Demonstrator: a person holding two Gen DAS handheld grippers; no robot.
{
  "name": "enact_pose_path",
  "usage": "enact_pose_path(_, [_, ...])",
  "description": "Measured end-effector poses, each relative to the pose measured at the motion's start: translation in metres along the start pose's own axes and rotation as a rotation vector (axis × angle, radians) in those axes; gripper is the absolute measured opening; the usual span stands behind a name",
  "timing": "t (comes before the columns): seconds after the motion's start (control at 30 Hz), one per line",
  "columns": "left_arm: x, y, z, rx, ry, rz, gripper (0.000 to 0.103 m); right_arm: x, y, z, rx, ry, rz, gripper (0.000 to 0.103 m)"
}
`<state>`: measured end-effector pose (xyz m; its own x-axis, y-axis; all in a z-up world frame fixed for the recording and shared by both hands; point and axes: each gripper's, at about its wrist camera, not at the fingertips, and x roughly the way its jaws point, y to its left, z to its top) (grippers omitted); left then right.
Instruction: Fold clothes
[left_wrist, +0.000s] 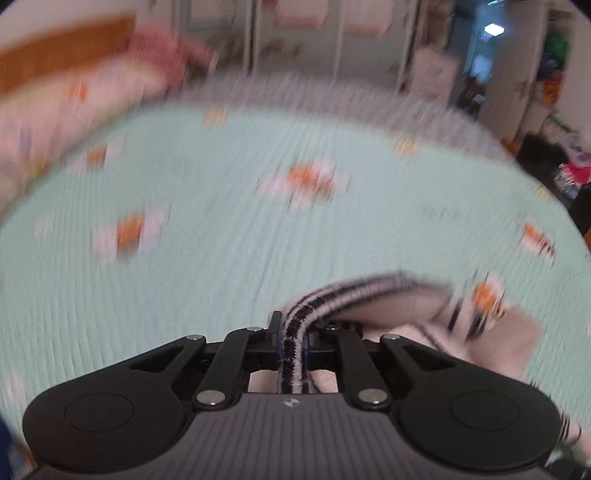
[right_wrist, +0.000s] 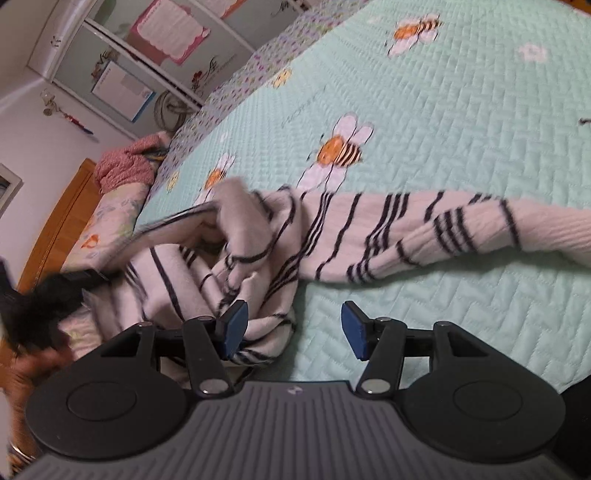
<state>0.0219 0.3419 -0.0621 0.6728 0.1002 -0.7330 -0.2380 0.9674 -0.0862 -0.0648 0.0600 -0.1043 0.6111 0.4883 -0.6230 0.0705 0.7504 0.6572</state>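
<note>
A white knit sweater with black stripes (right_wrist: 332, 236) lies crumpled on a mint quilted bedspread (right_wrist: 461, 122), one sleeve stretched out to the right. My left gripper (left_wrist: 293, 338) is shut on a striped edge of the sweater (left_wrist: 295, 350), which rises between its fingers; the left wrist view is motion-blurred. The left gripper also shows as a dark blur (right_wrist: 55, 291) at the left of the right wrist view, holding the garment's edge. My right gripper (right_wrist: 291, 328) is open just above the bedspread, its left blue pad (right_wrist: 234, 325) against the sweater's folds, its right pad (right_wrist: 354, 328) over bare quilt.
The bedspread has bee and flower prints. A pink bundle of cloth (right_wrist: 125, 166) and a floral pillow (right_wrist: 110, 221) lie by the wooden headboard (right_wrist: 59, 225). Wardrobe doors with stuck-on papers (right_wrist: 166, 29) stand beyond the bed. A doorway and cluttered shelves (left_wrist: 550, 74) are at the right.
</note>
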Motion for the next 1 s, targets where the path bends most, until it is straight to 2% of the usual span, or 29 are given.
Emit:
enact_pose_path(0.03, [0.004,0.008,-0.012,-0.026,0.03,-0.006,0.012,0.001,0.001,-0.001,0.002,0.009,0.0,0.059])
enact_pose_path(0.1, [-0.001,0.019,-0.028,-0.046,0.04,-0.024,0.025,0.005,0.002,-0.003,0.006,0.021,-0.002,0.063])
enact_pose_path(0.13, [-0.003,0.025,-0.037,-0.055,0.045,-0.034,0.029,0.007,0.003,-0.004,0.005,0.029,-0.003,0.063])
enact_pose_path(0.2, [-0.016,0.031,-0.046,-0.066,0.032,-0.048,0.044,0.014,0.006,-0.006,0.0,0.047,-0.004,0.063])
enact_pose_path(0.37, [-0.044,0.047,-0.042,-0.115,-0.014,-0.1,0.048,0.026,0.015,-0.015,-0.01,0.093,0.021,0.063])
enact_pose_path(0.43, [-0.06,0.041,-0.044,-0.075,-0.056,-0.147,0.048,0.028,0.016,-0.018,-0.011,0.1,0.026,0.064])
enact_pose_path(0.57, [-0.083,-0.001,-0.064,0.173,-0.092,-0.263,0.057,0.027,0.015,-0.019,0.001,0.101,0.023,0.064])
enact_pose_path(0.6, [-0.086,-0.015,-0.073,0.245,-0.1,-0.262,0.06,0.027,0.015,-0.018,0.007,0.1,0.021,0.064])
enact_pose_path(0.7, [-0.084,-0.054,-0.1,0.438,-0.119,-0.22,0.062,0.024,0.013,-0.019,0.014,0.1,0.018,0.064])
enact_pose_path(0.93, [-0.041,-0.085,-0.125,0.638,-0.126,-0.072,0.066,0.016,0.005,-0.017,0.031,0.087,0.009,0.064])
enact_pose_path(0.97, [-0.035,-0.089,-0.128,0.666,-0.127,-0.05,0.065,0.016,0.003,-0.017,0.037,0.087,0.006,0.064])
enact_pose_path(1.0, [-0.029,-0.089,-0.129,0.678,-0.112,-0.051,0.053,0.017,0.002,-0.018,0.041,0.089,0.004,0.064])
